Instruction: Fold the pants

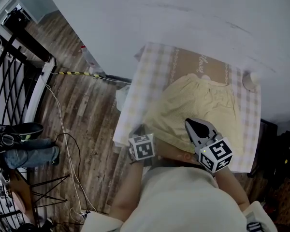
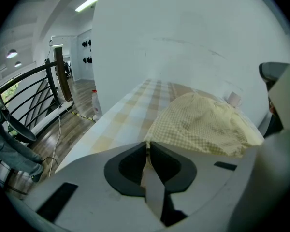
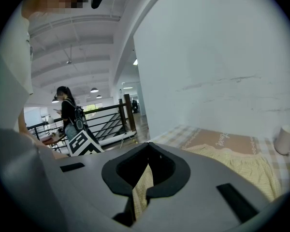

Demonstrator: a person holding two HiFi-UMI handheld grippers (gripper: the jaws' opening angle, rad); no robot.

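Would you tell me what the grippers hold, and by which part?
The yellow checked pants, by their near edge: left gripper pinches the left corner, right gripper the cloth further right.

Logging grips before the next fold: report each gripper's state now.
Left gripper: closed on the edge of the pants.
Right gripper: closed, holding pants fabric between its jaws.
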